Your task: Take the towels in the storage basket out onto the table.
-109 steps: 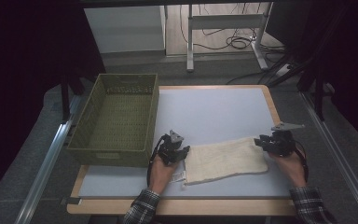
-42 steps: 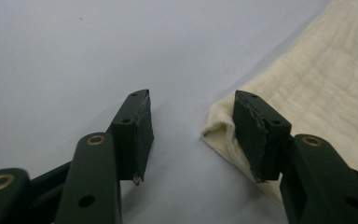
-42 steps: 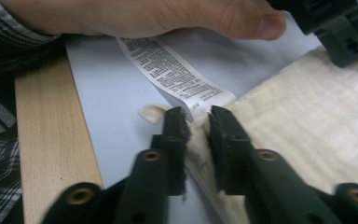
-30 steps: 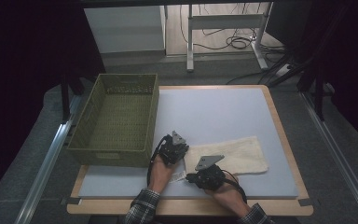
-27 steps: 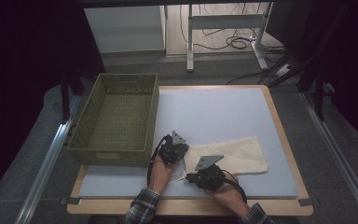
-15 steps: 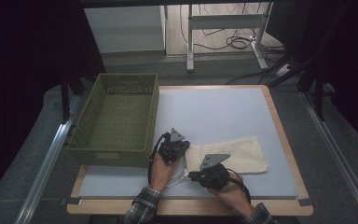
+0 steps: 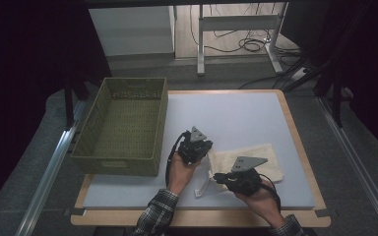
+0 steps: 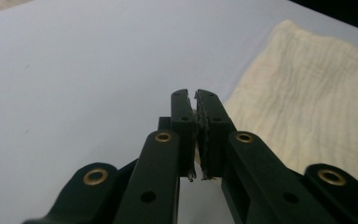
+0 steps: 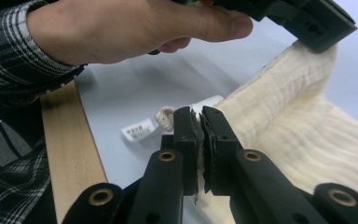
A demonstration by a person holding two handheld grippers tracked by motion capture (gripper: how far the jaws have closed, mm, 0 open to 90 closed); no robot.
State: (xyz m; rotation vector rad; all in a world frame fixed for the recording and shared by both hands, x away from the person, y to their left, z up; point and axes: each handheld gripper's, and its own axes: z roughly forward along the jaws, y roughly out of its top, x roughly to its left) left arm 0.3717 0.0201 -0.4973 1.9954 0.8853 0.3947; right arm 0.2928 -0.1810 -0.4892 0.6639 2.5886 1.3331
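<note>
I have both grippers at the near half of the worktop, a pale blue-grey mat framed by a wooden edge. The left gripper sits just right of the green woven basket and meets the left end of the cream muslin cloth. In the left gripper view its fingers are pressed together, with a thin sliver of cloth edge pinched between the pads; the bulk of the cloth spreads to the right of them. The right gripper is at the near edge of the cloth, nearer the front rail than the left one. In the right gripper view its fingers are likewise closed, gripping a fold of the cloth between the pads. From that fold the fabric rises in a ridge toward the left gripper, carried by the left hand in a plaid sleeve. A white care label hangs from the cloth's corner just beyond the right fingers, above the mat. The basket stands at the left side of the worktop, apart from the cloth.
</note>
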